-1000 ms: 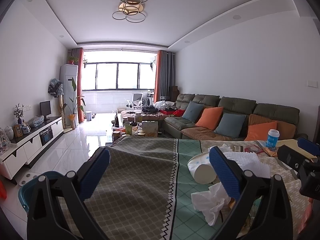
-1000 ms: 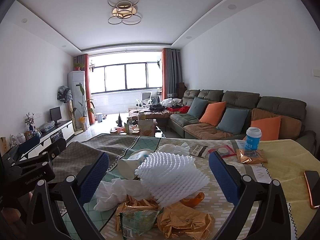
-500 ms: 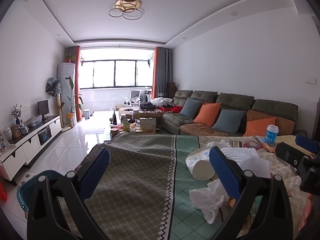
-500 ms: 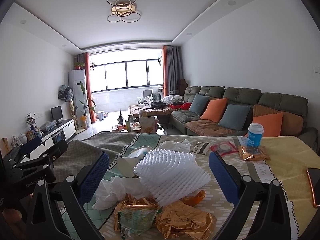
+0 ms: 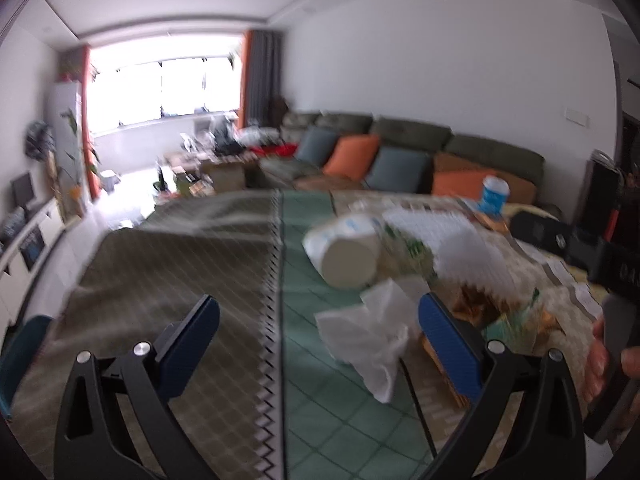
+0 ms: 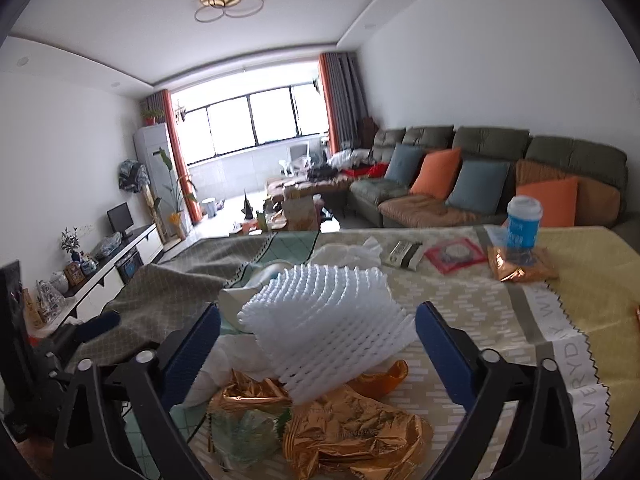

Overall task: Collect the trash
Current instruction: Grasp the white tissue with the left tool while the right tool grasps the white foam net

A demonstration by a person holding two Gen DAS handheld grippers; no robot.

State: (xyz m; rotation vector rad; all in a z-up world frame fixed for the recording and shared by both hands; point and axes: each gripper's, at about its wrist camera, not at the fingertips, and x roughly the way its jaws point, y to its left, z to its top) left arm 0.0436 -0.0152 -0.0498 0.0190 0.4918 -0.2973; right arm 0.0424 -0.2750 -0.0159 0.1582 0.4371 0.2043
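Note:
A heap of trash lies on the clothed table (image 6: pixel 520 320). In the right wrist view my right gripper (image 6: pixel 318 354) has a white foam net (image 6: pixel 328 320) between its closing jaws; the pads are not seen pressing on it. Below it lie gold foil wrappers (image 6: pixel 352 428), a green wrapper (image 6: pixel 244 432) and a white tissue (image 6: pixel 224 360). In the blurred left wrist view my left gripper (image 5: pixel 320 340) is open, with the tissue (image 5: pixel 368 340) just inside its right finger. Beyond it a paper cup (image 5: pixel 348 252) lies on its side.
A blue cup (image 6: pixel 524 224) stands on a gold packet (image 6: pixel 520 268) at the far right, beside a red packet (image 6: pixel 452 254) and a remote-like item (image 6: pixel 406 254). A sofa (image 6: pixel 480 160) is behind the table. A teal bin (image 5: pixel 24 352) sits on the floor at left.
Both grippers have tipped downward and moved in on the trash heap. The left one now has the tissue by its right finger; the right one sits closer around the foam net, jaws slightly narrower.

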